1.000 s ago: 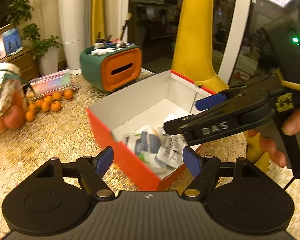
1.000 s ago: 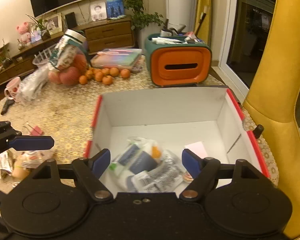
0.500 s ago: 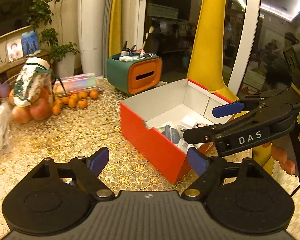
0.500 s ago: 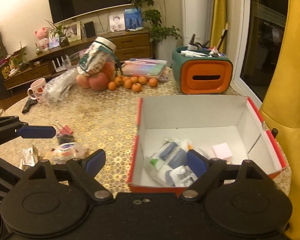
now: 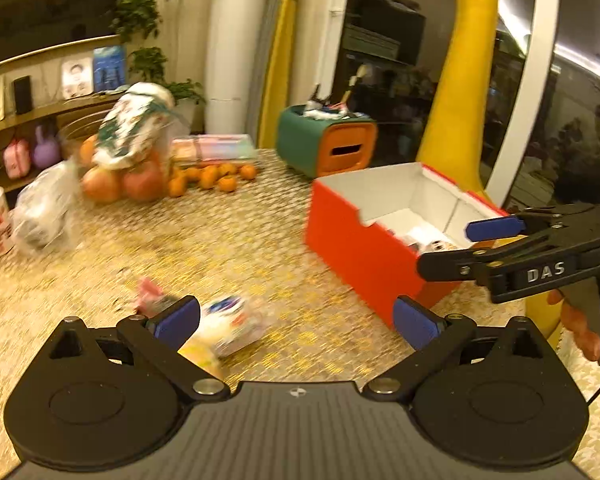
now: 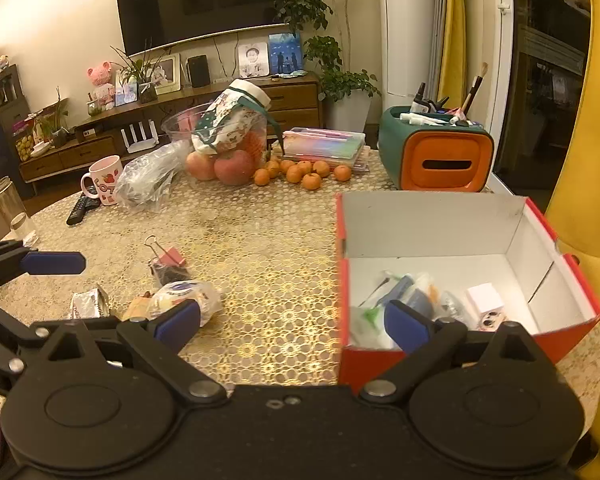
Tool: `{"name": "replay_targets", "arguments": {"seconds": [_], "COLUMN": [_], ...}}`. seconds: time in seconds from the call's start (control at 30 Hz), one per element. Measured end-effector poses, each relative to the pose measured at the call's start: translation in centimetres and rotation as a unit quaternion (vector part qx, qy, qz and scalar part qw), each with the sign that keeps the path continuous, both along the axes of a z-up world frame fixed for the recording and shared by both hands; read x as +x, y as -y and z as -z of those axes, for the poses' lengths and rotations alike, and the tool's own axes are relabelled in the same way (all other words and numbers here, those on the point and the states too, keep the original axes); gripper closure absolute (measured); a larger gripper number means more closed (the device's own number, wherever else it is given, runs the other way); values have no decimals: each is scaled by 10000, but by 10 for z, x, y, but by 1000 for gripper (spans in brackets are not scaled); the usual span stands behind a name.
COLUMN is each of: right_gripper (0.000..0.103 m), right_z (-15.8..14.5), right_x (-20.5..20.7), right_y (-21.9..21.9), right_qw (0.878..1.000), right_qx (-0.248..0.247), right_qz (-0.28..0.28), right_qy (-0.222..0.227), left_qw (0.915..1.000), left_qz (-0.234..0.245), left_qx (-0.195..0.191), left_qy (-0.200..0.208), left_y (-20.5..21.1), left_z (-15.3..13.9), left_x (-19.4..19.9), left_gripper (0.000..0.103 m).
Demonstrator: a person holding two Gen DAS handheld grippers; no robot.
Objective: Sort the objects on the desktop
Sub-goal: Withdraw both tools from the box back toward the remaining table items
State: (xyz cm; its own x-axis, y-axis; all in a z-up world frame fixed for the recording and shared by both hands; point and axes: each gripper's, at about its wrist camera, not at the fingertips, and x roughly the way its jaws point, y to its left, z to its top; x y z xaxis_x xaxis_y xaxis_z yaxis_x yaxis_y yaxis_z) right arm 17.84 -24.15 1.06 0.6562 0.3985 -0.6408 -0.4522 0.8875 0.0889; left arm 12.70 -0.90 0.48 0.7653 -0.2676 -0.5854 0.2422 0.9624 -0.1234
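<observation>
Your left gripper (image 5: 296, 322) hangs over the table (image 5: 236, 240) with its blue fingers spread wide and nothing between them. Just ahead of its left finger lies a plastic-wrapped packet (image 5: 230, 330), blurred in this view. A pink binder clip (image 5: 150, 294) sits beyond that finger, slightly left. The red box (image 5: 364, 256) stands ahead and to the right of this tool.

Your right gripper (image 6: 292, 322) is also released, jaws apart and empty. The red box (image 6: 452, 356) is directly ahead of its right finger, and its near wall is partly covered by that finger. Inside it you can see several wrapped packets (image 6: 404, 296) and a pale pink block (image 6: 485, 298) against the white floor. Ahead of its left finger lies the plastic-wrapped packet (image 6: 188, 294), with the pink binder clip (image 6: 168, 258) a little farther on and a small foil wrapper (image 6: 87, 303) off to the left. Your left gripper's fingertip (image 6: 52, 263) shows at the far left edge.
</observation>
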Motion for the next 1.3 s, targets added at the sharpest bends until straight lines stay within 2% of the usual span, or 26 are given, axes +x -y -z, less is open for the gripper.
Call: {"name": "replay_targets", "arguments": {"seconds": [0.23,0.47,0.57,0.83,0.97,1.17,1.3], "right_gripper": [4,4,4,4,4,4,4], "right_z": [18,35,43,70,85,99,107], "right_x": [-12,-16,-22,-44,-56,-66,-68], "right_y": [-25,-52,-64,-94,-115,-140,-153], "right_qw": [9999,9998,9995,9997,9994,9986,9985], "right_qx": [-70,-112,-175,-113,-237,-389,-440], "right_qz": [-56,-130,-193,-95,-142,-260,-288], "right_qy": [109,140,152,185,197,235,163], "left_qw": [9992,9986,9977,9966,9958,9942,9949], "left_qz": [-38,-25,-95,-309,-263,-126,-58], "left_qx": [371,454,617,751,870,1062,1001], "left_qy": [147,254,279,144,46,137,120], "left_y": [-27,-53,-61,-88,-96,-112,-122], "left_z": [24,43,51,77,89,95,96], "left_x": [-18,-32,-33,-24,-19,-13,-5], "left_gripper": [0,0,0,0,0,0,0]}}
